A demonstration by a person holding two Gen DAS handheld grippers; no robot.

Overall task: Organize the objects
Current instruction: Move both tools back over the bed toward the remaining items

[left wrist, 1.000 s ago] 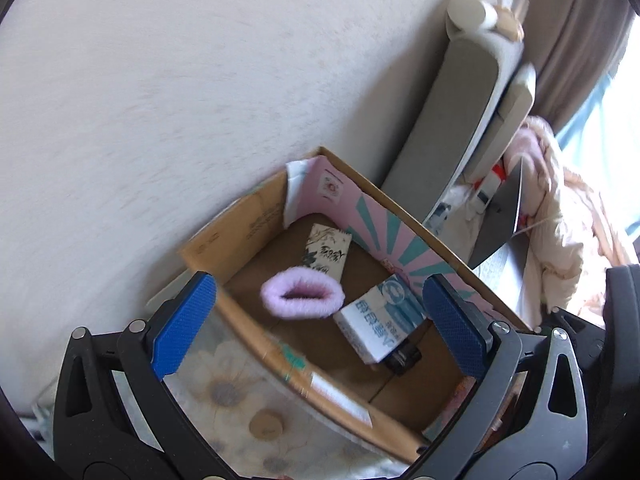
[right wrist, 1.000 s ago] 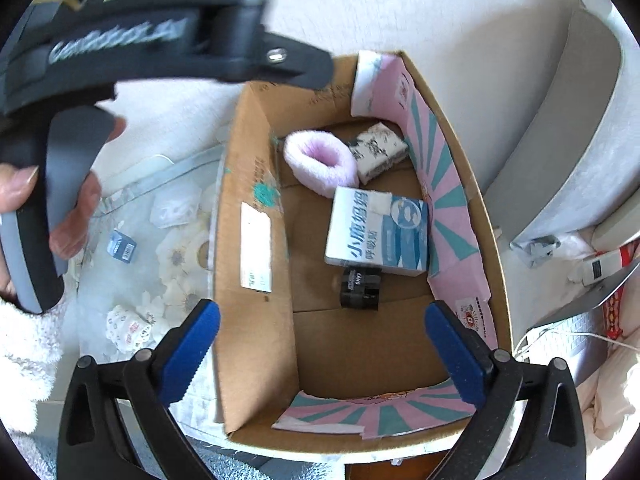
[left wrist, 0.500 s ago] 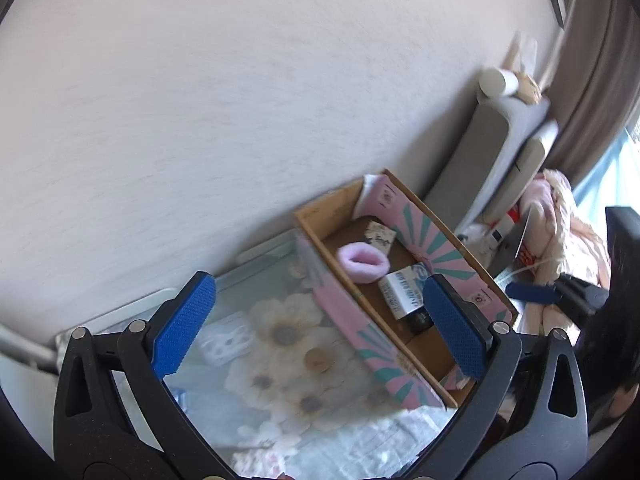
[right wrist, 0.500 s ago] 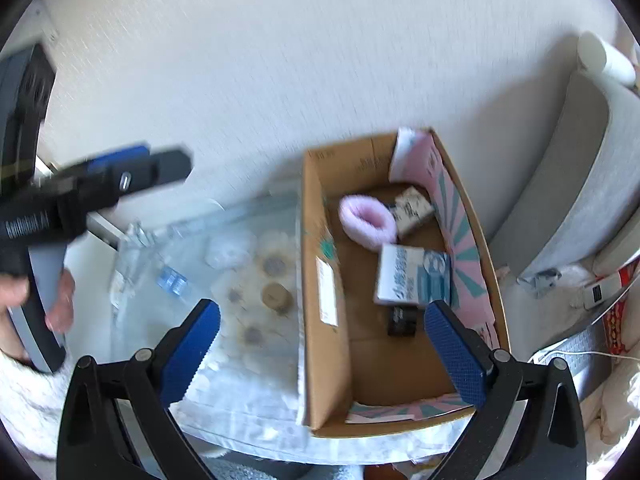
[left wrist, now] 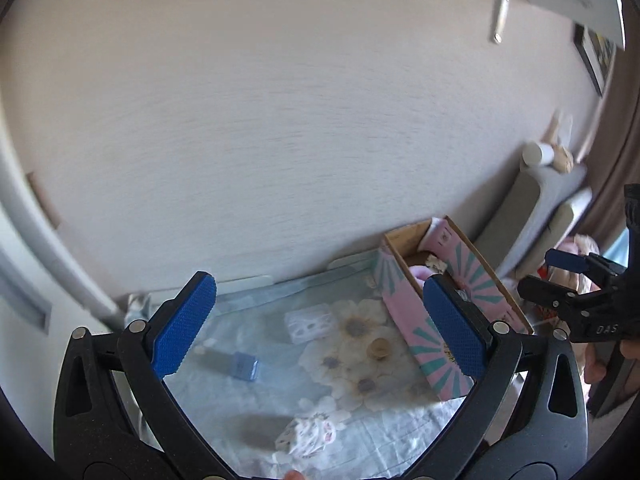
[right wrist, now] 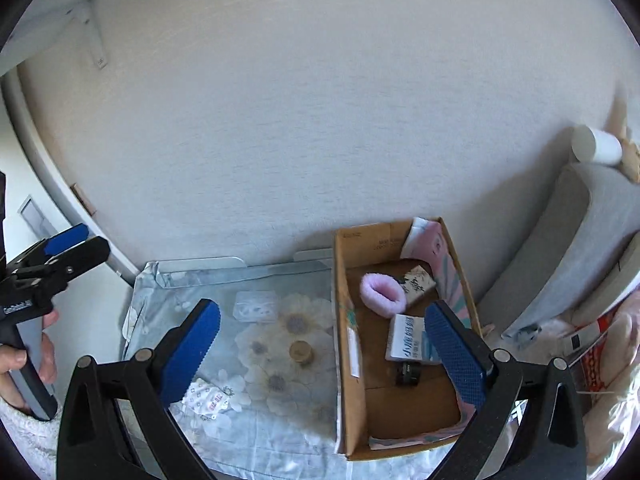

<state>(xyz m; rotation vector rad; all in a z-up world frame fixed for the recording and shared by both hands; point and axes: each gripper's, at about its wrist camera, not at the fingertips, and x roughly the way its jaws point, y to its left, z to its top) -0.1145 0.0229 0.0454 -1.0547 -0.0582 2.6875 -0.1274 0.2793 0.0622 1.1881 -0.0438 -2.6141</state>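
Observation:
A cardboard box (right wrist: 343,280) with pink striped flaps stands on the right of a flower-print cloth; it also shows in the left wrist view (left wrist: 404,308). Inside lie a pink fluffy ring (right wrist: 379,294), a patterned packet (right wrist: 418,283), a blue-white carton (right wrist: 410,339) and a small black item (right wrist: 408,373). On the cloth lie a clear plastic case (left wrist: 309,323), a small blue box (left wrist: 245,365), a round brown lid (right wrist: 301,352) and a patterned pouch (right wrist: 208,395). My left gripper (left wrist: 320,328) and right gripper (right wrist: 320,354) are open, empty, high above the cloth.
A white wall rises right behind the table. A grey cushioned chair (right wrist: 576,248) stands right of the box, with a white roll (right wrist: 596,145) on top. Bedding and clutter (right wrist: 600,344) lie at far right. A wall shelf bracket (right wrist: 94,36) is at upper left.
Both grippers have pulled back and up from the box, so the whole cloth and its loose items now show. Both stay open and empty.

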